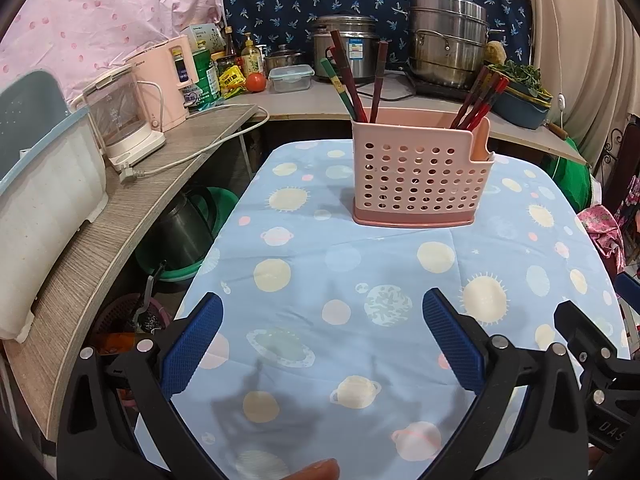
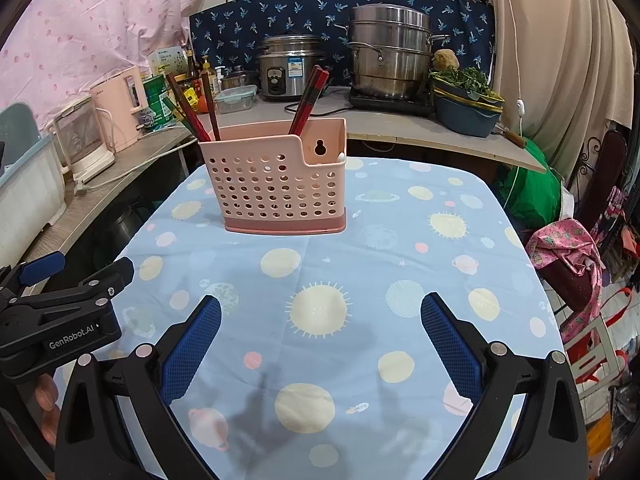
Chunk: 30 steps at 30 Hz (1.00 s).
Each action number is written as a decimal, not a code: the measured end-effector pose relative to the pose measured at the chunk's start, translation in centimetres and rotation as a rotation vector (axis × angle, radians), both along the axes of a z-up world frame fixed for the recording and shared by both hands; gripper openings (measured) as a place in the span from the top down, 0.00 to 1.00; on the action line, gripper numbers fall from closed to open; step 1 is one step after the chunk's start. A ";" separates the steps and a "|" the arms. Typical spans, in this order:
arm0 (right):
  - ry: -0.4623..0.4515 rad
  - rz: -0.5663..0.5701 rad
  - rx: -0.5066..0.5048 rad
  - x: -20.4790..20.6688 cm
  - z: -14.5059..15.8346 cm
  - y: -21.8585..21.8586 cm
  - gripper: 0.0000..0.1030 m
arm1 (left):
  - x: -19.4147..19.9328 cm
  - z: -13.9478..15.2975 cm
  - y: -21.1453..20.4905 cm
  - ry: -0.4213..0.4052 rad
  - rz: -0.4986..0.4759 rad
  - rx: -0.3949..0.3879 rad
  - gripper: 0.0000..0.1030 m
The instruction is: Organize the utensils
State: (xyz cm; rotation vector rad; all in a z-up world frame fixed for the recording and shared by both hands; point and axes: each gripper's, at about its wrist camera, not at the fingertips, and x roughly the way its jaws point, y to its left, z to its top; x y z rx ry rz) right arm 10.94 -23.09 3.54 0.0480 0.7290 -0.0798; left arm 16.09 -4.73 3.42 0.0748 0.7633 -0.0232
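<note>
A pink perforated utensil holder stands upright on the far half of the blue planet-print tablecloth. Several dark red and green chopsticks lean out of its left compartment. More red chopsticks stick out of its right side. My left gripper hovers open over the near cloth, nothing between its blue pads. My right gripper is open too, holding nothing. The left gripper's black body shows at the left edge of the right wrist view.
A wooden counter curves along the left with a glass kettle and a pink appliance. Behind the table sit a rice cooker, stacked steel pots, a clear food box and a basket of greens. Bags crowd the right.
</note>
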 end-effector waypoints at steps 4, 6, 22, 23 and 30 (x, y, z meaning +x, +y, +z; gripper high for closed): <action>0.001 -0.003 0.002 0.0 -0.1 0.0 0.06 | 0.0 0.1 0.0 -0.004 -0.005 0.003 0.07; 0.001 -0.006 0.003 0.0 -0.1 -0.1 0.06 | 0.0 0.1 -0.1 -0.003 -0.007 0.002 0.07; 0.006 -0.013 0.004 -0.1 -0.3 -0.3 0.06 | 0.2 -0.1 -0.2 0.015 0.005 -0.011 0.07; 0.005 -0.015 0.003 0.0 -0.3 -0.3 0.06 | 0.2 -0.1 -0.2 0.016 0.005 -0.013 0.07; 0.004 -0.019 0.002 -0.1 -0.3 -0.4 0.06 | 0.2 0.0 -0.2 0.013 -0.002 -0.007 0.07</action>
